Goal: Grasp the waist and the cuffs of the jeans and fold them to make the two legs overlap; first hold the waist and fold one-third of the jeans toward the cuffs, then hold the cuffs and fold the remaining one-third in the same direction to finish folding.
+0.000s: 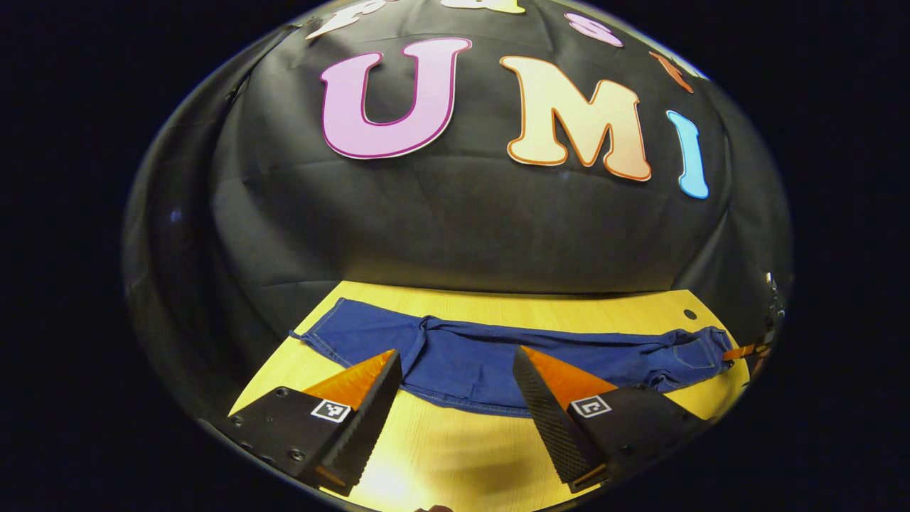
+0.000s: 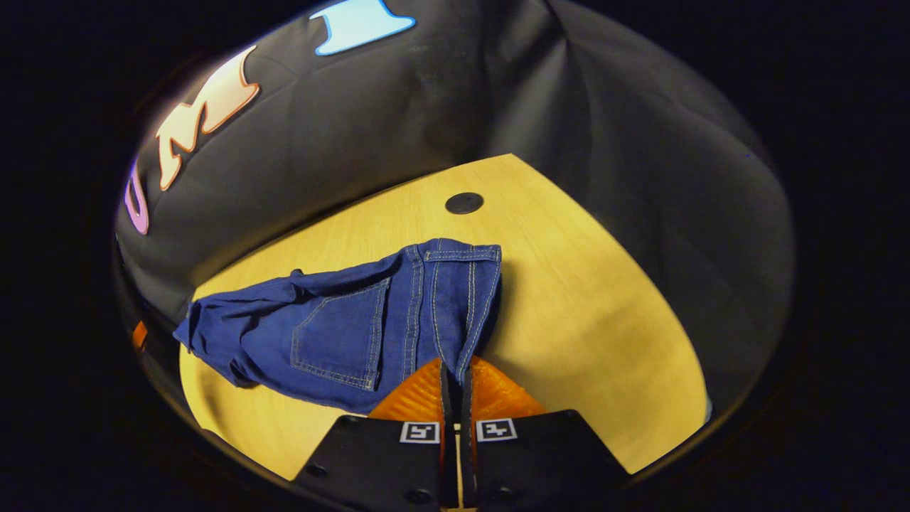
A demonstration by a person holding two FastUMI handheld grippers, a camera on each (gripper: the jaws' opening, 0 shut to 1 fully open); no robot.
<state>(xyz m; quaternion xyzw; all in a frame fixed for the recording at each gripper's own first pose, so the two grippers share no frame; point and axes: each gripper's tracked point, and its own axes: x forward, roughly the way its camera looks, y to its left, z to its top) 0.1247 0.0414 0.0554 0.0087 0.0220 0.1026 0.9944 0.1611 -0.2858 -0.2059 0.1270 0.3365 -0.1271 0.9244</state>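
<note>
The blue jeans [image 1: 483, 355] lie stretched across the yellow table [image 1: 455, 455], cuffs to the left and waist to the right. My left gripper [image 1: 455, 353] is open, its fingers spread above the near edge of the legs with nothing between them. At the far right of this view the right gripper [image 1: 745, 350] meets the waist. In the right gripper view, the right gripper [image 2: 455, 366] is shut on the waistband [image 2: 462, 284], and the fabric runs up from between its fingers. A back pocket [image 2: 341, 334] faces up to the left of it.
A small black round hole [image 2: 464, 203] sits in the table top [image 2: 583, 299] just beyond the waist, also seen as the hole [image 1: 689, 313] near the back right corner. The black cloth wall rises right behind the table's far edge.
</note>
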